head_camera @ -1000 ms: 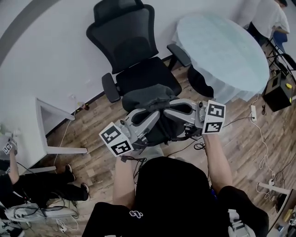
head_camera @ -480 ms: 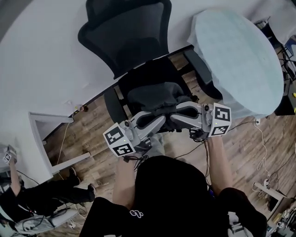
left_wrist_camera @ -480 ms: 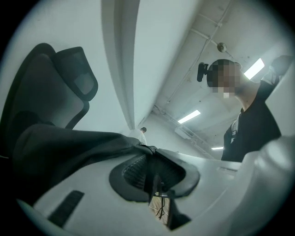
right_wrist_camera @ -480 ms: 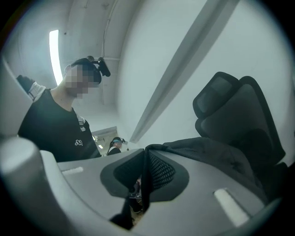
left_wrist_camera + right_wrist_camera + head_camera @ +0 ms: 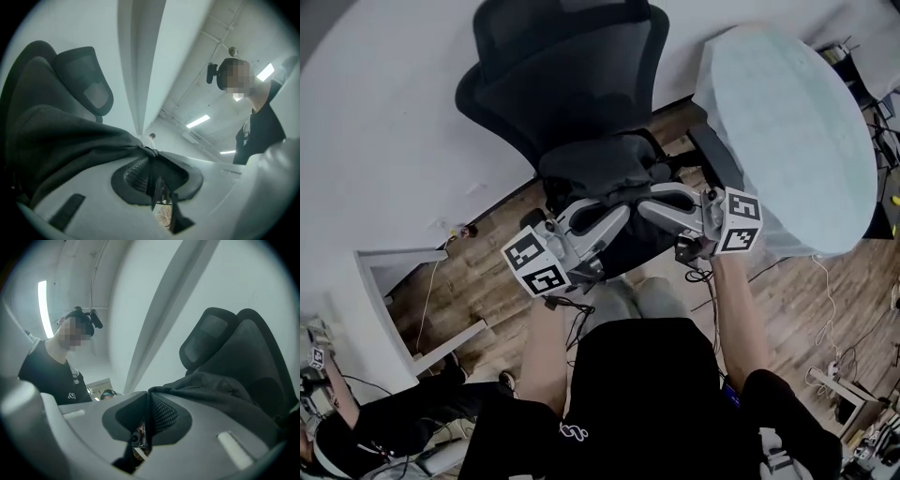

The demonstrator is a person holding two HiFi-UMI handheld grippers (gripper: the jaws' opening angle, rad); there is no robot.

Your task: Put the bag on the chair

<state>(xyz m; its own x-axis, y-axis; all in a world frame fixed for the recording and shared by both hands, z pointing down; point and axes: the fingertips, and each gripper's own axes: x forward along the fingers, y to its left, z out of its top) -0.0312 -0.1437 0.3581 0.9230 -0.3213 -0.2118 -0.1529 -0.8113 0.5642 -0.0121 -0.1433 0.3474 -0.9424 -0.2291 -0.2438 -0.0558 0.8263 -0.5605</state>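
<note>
A black mesh office chair point(image 5: 572, 66) stands against the white wall, its seat just below my grippers. A dark grey bag point(image 5: 598, 171) hangs bunched over the seat; whether it touches the seat I cannot tell. My left gripper point(image 5: 617, 212) is shut on the bag's fabric from the left, my right gripper point(image 5: 649, 201) from the right. In the left gripper view the bag point(image 5: 61, 140) runs into the closed jaw tips point(image 5: 149, 153), with the chair's headrest point(image 5: 86, 89) behind. In the right gripper view the bag point(image 5: 211, 385) meets the tips point(image 5: 149, 393) in front of the chair point(image 5: 255, 352).
A round table with a pale cloth point(image 5: 797, 131) stands close to the chair's right armrest. A white desk frame point(image 5: 403, 281) is at the left. Cables point(image 5: 853, 309) trail over the wooden floor at the right. Another person point(image 5: 384, 427) sits low at the bottom left.
Both grippers have carried the bag forward, from short of the chair to over its seat. The chair and table now fill more of the head view. Both grips held.
</note>
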